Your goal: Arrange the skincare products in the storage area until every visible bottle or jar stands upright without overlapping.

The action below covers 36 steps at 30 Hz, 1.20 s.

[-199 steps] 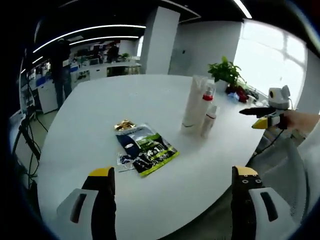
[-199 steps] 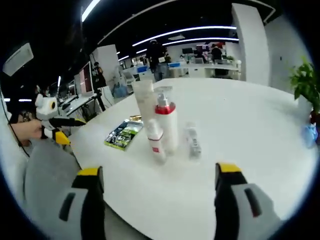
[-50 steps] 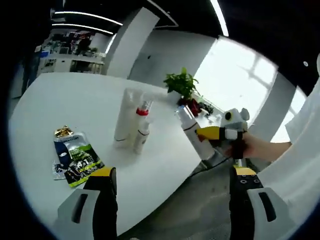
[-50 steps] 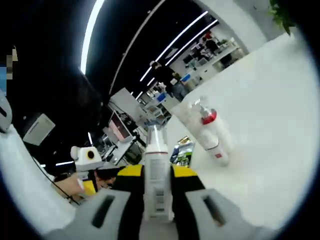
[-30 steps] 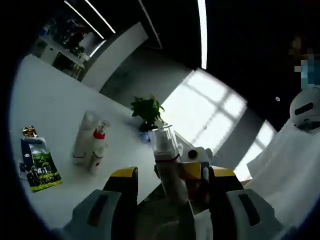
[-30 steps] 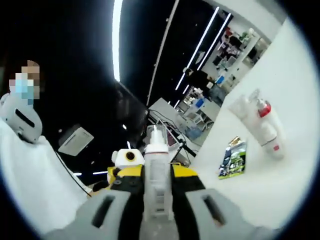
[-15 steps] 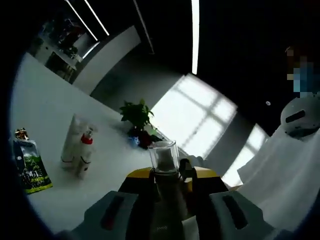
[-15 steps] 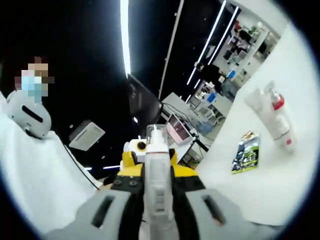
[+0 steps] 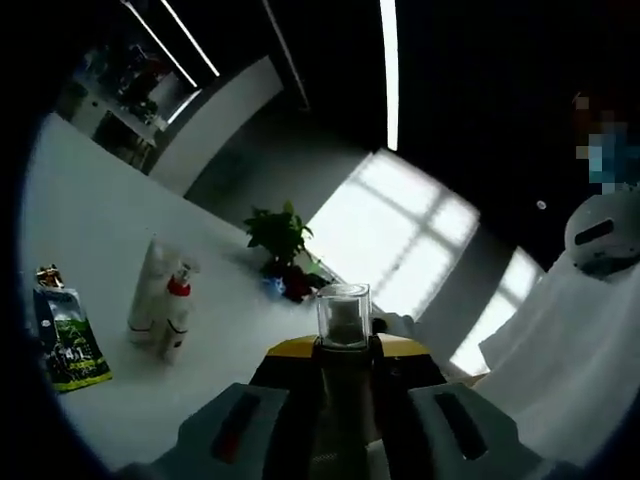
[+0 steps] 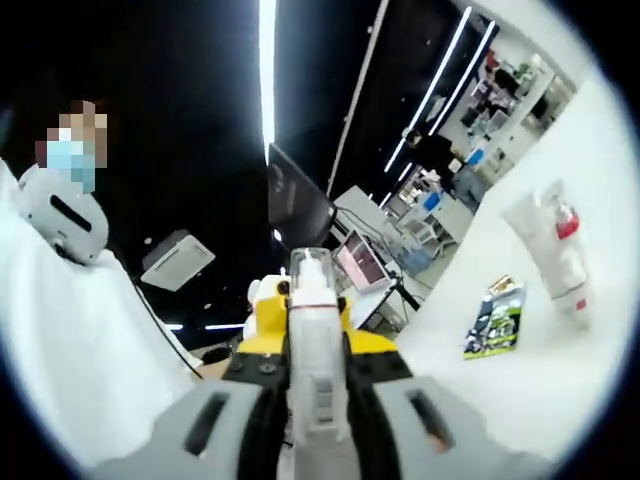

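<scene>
Since a second ago the left gripper has closed in on the same bottle the right gripper carries, so both claws now pinch one slim white pump bottle with a clear cap held in the air, well off the table. That reads as a handover or a two-handed reorienting, with the bottle not yet set down; this product is off the storage area for the moment.

In the left gripper view the jaws are pressed in close at bottom centre on the bottle, whose clear cap rises between them. In the right gripper view the jaws clamp the white body at bottom centre, with the other gripper's yellow tips just behind it; how firmly each one grips is hard to judge at this angle.

On the white round table, at centre left of the left gripper view, the tall white tube and the white spray bottle with a red collar stand upright, just beside each other. The green and blue foil sachets lie flat at far left.
</scene>
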Available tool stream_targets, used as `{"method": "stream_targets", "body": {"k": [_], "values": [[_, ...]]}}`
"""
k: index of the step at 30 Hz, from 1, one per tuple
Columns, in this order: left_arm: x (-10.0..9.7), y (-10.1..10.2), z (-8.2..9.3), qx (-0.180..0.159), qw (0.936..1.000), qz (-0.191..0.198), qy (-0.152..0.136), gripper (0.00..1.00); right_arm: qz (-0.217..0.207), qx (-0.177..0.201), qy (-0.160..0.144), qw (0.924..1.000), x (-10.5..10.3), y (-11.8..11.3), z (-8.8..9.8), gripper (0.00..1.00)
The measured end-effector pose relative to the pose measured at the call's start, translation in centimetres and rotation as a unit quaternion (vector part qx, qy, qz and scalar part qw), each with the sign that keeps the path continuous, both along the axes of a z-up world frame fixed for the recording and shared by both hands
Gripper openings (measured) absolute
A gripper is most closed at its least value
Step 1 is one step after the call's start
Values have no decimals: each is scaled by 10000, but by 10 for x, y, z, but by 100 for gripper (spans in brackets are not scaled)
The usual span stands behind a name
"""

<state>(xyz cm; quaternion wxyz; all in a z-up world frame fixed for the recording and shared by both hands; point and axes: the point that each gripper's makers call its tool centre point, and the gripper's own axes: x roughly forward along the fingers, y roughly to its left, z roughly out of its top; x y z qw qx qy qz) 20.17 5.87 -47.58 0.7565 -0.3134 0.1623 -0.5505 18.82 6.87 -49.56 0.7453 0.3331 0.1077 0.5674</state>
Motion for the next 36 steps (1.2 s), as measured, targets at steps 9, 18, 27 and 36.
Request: {"method": "stream_targets", "body": {"k": [9,18,27,36], "values": [[6,-5,2,122,9999,85,-39,16,-113,-120,-7,9999,6,-5,-3,26],[10,-4,-6,849,9954,173,-411,16,-388,-504,17,9980,10,-25,-14,30],[0,-16,-33,1806,9810,-51,-712,16,-645,-407,-81,9971,28,-33,9,35],[4,-15,-41,2307,9674,-29,-1046,16,-527,-960,-217,9938,29,-10,-4,36]]}}
